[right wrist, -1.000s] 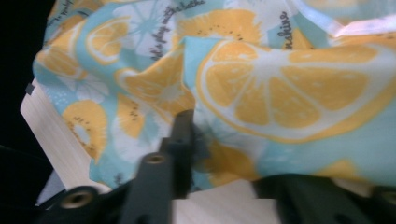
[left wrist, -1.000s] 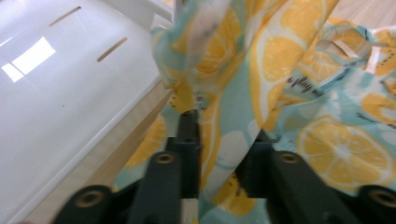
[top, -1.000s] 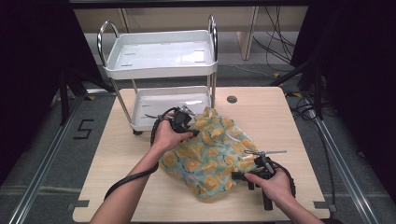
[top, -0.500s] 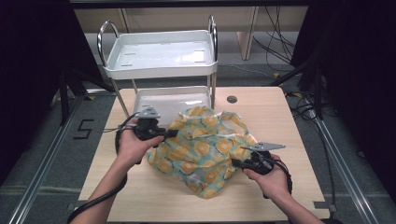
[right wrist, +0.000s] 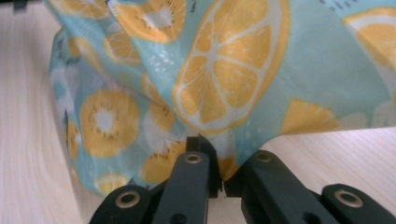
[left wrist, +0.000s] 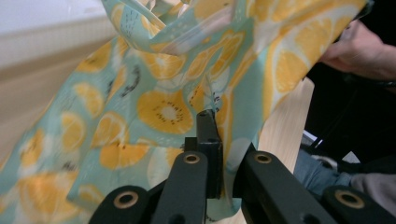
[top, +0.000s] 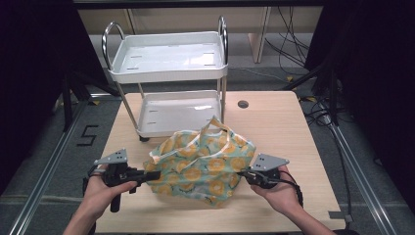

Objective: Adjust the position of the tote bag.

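Pinching the fabric bag (top: 203, 166) at both ends, I am holding it stretched just above the wooden table (top: 288, 122), near its front edge. My left gripper (top: 152, 175) is closing its jaws flat on the bag's left edge; its jaws have just been closing, with the cloth caught between them. In the left gripper view the teal cloth with orange slices (left wrist: 163, 109) is folding into the clamped jaws and hanging up and away from them, with my other hand (left wrist: 359, 51) showing at the far side. My right gripper (top: 244, 175) is likewise clamping the right edge; its jaws have also just been closing on the cloth, and in the right gripper view the fabric (right wrist: 233, 79) is bunching into the nip while the rest is draping over the tabletop (right wrist: 28, 116). A loop handle (top: 215, 125) is standing up at the bag's far edge. Beyond it, a white two-shelf trolley (top: 169, 73) is standing at the table's far side, its lower tray (top: 176, 112) just behind the bag.
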Tool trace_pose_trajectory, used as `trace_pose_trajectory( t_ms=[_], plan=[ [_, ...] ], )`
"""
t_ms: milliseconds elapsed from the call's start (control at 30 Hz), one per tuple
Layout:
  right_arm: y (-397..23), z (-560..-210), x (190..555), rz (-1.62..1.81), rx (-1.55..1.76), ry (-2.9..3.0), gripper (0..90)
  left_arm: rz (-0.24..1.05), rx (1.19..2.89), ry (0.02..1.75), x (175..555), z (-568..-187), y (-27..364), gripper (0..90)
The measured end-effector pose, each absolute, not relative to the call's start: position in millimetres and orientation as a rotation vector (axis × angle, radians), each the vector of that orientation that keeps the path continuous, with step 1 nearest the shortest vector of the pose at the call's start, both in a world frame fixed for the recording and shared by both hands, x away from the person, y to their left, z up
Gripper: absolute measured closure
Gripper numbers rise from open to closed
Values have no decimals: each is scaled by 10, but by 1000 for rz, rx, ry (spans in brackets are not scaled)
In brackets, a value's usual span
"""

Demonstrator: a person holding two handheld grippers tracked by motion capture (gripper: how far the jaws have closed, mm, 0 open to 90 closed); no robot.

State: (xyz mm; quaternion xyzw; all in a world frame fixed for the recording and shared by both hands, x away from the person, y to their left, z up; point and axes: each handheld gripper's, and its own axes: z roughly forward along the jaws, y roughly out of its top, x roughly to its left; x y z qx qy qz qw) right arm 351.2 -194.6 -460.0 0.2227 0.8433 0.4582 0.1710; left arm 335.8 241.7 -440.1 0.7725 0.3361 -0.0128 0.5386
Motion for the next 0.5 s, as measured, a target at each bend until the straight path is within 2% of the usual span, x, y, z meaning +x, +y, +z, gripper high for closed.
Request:
trace_pose_trajectory(
  t_ms=[133, 300, 400, 467, 500],
  plan=[
    [-1918, -4673, 3464, 1229, 511, 2462, 896, -58, 1894, 836, 3324, -4584, 2414, 881],
    [-1901, -4710, 3439, 1155, 420, 2481, 878, -26, 1940, 851, 3311, -4731, 2382, 868],
    [-1907, -4736, 3445, 1136, 410, 2534, 805, -31, 1964, 846, 3311, -4768, 2358, 862],
    [-1952, -4716, 3480, 1193, 497, 2557, 654, -13, 1976, 842, 3314, -4752, 2346, 856],
    [-1978, -4708, 3501, 1251, 565, 2564, 607, -13, 1982, 827, 3327, -4745, 2353, 854]
  ],
)
